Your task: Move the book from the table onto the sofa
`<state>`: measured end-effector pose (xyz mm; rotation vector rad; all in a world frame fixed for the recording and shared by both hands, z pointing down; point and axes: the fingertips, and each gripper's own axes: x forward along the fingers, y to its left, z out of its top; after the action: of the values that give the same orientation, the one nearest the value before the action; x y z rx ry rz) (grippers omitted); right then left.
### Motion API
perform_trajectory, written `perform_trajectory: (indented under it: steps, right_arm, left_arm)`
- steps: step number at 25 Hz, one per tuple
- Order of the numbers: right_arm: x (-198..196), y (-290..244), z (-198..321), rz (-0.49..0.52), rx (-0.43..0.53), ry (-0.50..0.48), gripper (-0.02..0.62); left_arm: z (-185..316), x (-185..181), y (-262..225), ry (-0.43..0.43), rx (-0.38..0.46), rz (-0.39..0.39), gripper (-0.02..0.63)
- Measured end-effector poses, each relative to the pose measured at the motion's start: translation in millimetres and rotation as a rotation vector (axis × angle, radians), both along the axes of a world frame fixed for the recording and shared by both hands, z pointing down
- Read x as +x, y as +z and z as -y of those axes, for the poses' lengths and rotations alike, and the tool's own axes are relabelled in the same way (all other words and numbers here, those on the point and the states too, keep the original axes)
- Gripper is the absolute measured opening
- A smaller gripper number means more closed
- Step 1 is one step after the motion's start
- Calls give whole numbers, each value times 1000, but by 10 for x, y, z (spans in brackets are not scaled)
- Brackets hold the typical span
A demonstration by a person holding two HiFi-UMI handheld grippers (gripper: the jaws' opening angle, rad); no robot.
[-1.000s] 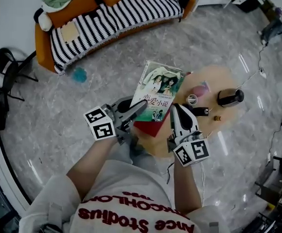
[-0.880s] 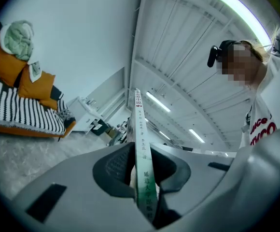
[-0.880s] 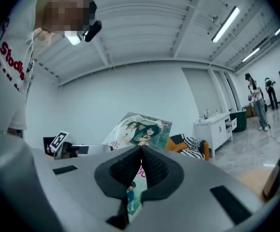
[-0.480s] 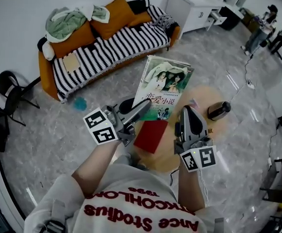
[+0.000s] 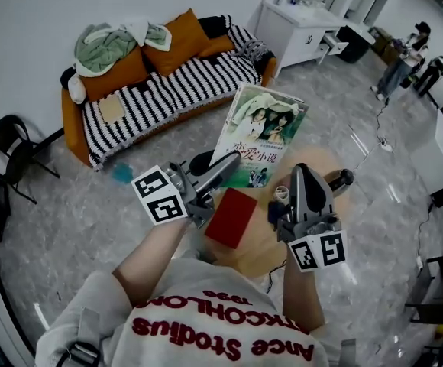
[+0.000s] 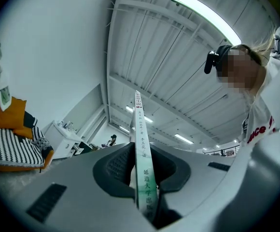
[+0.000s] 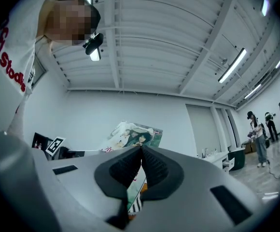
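A book (image 5: 263,132) with a green picture cover stands tilted in the air above the round wooden table (image 5: 256,251). My left gripper (image 5: 223,171) is shut on its lower left edge. In the left gripper view the book's spine (image 6: 140,129) runs up between the two pads of that gripper (image 6: 142,161). To the right of the book my right gripper (image 5: 304,176) points upward, apart from it. Its jaws are shut and hold nothing, and past that gripper (image 7: 141,151) the book's cover (image 7: 133,134) shows. The striped sofa (image 5: 168,90) with an orange frame stands at the back left.
A red book (image 5: 231,216), a small cup (image 5: 282,193) and a dark bottle (image 5: 337,180) lie on the table. Orange cushions and a green cloth (image 5: 103,40) sit on the sofa. A black chair (image 5: 8,159) is at the left, a white cabinet (image 5: 298,25) at the back.
The view has swung up, so more of the sofa and the cabinet shows. The book stays in my left gripper and has come off the table's edge. My right gripper has shifted right.
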<state>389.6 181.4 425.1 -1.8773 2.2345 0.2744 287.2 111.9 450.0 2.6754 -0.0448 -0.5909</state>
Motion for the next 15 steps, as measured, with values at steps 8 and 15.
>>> perform_trajectory:
  steps: [8, 15]
  right_arm:
    - [310, -335, -276, 13, -11, -43, 28]
    - [350, -268, -343, 37, -13, -141, 29]
  left_arm:
    - [-310, 206, -308, -62, -9, 9, 71]
    - [-549, 135, -325, -148, 14, -7, 71]
